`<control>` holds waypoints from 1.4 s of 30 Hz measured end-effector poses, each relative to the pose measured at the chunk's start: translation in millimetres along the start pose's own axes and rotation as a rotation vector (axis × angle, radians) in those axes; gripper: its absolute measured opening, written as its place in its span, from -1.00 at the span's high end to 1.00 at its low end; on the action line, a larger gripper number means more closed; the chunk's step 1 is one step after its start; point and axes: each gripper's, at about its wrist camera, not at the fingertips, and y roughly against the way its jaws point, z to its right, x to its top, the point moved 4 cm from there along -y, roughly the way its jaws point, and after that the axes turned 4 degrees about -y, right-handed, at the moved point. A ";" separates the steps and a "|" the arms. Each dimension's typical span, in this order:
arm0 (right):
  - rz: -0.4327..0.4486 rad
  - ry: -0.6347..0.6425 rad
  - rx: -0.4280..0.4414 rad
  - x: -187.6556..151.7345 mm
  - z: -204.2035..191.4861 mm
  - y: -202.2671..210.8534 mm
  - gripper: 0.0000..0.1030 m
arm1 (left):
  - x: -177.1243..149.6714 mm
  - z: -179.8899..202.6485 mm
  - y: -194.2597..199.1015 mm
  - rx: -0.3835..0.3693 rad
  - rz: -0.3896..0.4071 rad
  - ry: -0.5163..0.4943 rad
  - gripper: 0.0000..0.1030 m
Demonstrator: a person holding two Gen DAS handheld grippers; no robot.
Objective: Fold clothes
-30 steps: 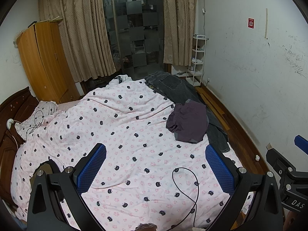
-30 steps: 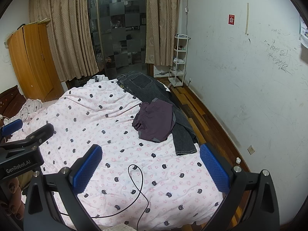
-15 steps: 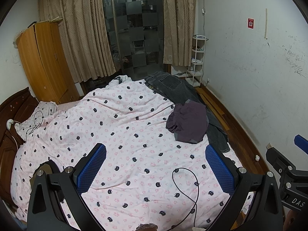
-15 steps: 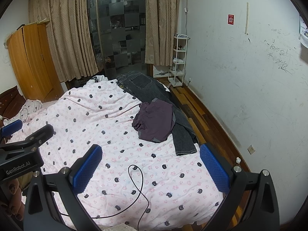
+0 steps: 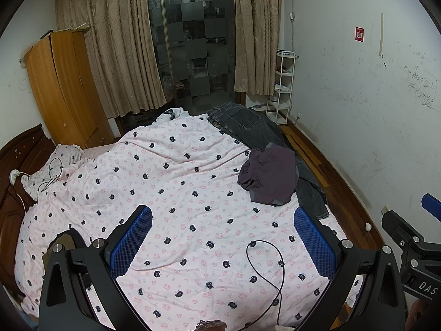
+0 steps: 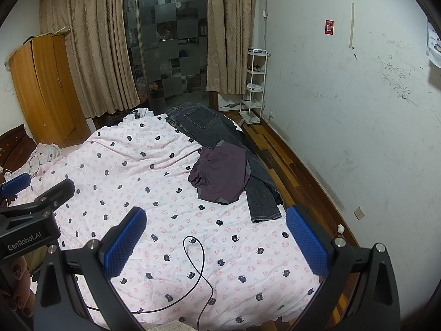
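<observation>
A crumpled dark purple garment lies near the right edge of the bed, partly on top of dark grey jeans that stretch along that edge. My left gripper is held well above the near part of the bed, open, with nothing between its blue pads. My right gripper hovers beside it, also open and empty. Both garments are far ahead of the fingertips. The right gripper's body shows at the right of the left wrist view, and the left gripper's body at the left of the right wrist view.
The bed carries a pink duvet printed with small dark bears. A black cable loops over its near end. A wooden wardrobe, curtains, a glass door and a white shelf rack stand at the back. Wooden floor runs along the right wall.
</observation>
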 end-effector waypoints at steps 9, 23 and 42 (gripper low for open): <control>0.003 -0.001 -0.005 0.0 0.9 0.4 -1.00 | 0.1 -0.3 1.1 -0.002 0.003 -0.001 -0.99; -0.010 -0.007 -0.007 0.5 6.7 -6.0 -1.00 | 0.1 -3.1 -1.3 0.001 0.000 0.003 -0.99; -0.128 0.175 0.015 10.6 25.6 -257.7 -1.00 | -8.6 8.5 -107.0 0.082 -0.102 0.067 -0.99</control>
